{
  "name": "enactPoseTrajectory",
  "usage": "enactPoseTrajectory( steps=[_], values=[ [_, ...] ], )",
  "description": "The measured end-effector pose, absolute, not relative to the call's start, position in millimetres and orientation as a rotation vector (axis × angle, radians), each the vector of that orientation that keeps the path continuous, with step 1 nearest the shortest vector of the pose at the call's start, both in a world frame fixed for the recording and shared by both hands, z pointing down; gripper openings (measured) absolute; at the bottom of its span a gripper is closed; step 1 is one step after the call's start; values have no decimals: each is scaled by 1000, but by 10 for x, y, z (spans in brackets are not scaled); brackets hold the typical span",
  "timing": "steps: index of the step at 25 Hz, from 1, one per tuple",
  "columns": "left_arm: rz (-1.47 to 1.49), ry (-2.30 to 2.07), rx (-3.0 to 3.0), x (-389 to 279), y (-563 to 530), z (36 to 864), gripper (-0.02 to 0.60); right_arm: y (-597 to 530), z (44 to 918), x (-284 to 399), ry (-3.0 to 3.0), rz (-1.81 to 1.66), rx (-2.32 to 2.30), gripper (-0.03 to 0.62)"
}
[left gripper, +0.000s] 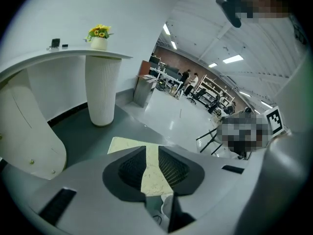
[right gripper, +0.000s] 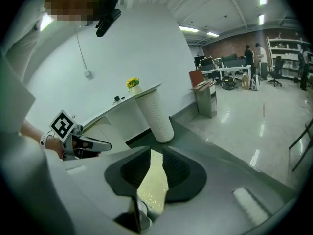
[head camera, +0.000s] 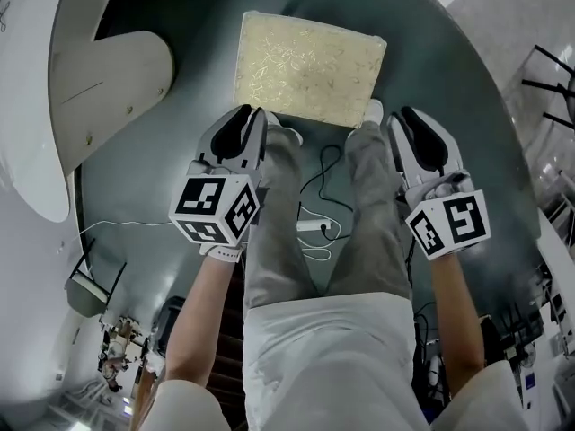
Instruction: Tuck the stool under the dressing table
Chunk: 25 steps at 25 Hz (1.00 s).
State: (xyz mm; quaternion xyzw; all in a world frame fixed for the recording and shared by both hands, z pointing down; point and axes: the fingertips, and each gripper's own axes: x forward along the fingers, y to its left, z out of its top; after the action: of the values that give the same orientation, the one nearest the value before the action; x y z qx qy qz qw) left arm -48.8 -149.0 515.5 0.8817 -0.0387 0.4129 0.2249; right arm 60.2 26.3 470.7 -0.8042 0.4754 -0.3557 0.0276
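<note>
The white curved bench (head camera: 36,106) fills the head view from 8 to 11 o'clock. In the left gripper view its top carries a small pot of yellow flowers (left gripper: 99,38) above a fluted white column (left gripper: 102,89) that stands on the dark grey-green carpet (head camera: 162,178).

The left claw (head camera: 250,119) points toward 12 o'clock at the near left corner of the stool (head camera: 308,68). Its jaws stand a narrow gap apart with nothing gripped, and only the cream cushion shows through the slit. I cannot tell whether the tips touch the seat.

The stool is out on the carpet at 12 o'clock from the person, at 3 o'clock from the bench and clear of it. The person's grey-trousered legs (head camera: 278,232) reach to its near edge, with a white cable (head camera: 314,227) lying between them.

The right claw (head camera: 415,122) is at the stool's near right corner, its jaws likewise slightly parted and holding nothing.
</note>
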Motion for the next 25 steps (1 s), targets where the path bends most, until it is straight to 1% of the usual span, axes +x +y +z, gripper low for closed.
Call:
enactPoseTrajectory(
  steps=[6, 9, 11, 14, 20, 25],
  values=[
    [1199, -93, 2393, -516, -1491, 5591, 106, 232, 5091, 636, 1406, -1153, -2471, 123],
    [1224, -92, 2359, -585, -1443, 5786, 152, 242, 5280, 600, 1388, -1190, -2477, 140],
    [1238, -105, 2338, -643, -1424, 5906, 166, 251, 5421, 566, 1378, -1222, -2480, 160],
    [1236, -160, 2308, -717, -1452, 6105, 203, 238, 5650, 526, 1374, -1263, -2481, 175],
    [1183, -316, 2174, -935, -1489, 6532, 241, 129, 6005, 494, 1439, -1308, -2462, 201],
    [1132, -384, 2111, -1017, -1485, 6758, 266, 96, 6355, 530, 1431, -1371, -2430, 207]
  ],
)
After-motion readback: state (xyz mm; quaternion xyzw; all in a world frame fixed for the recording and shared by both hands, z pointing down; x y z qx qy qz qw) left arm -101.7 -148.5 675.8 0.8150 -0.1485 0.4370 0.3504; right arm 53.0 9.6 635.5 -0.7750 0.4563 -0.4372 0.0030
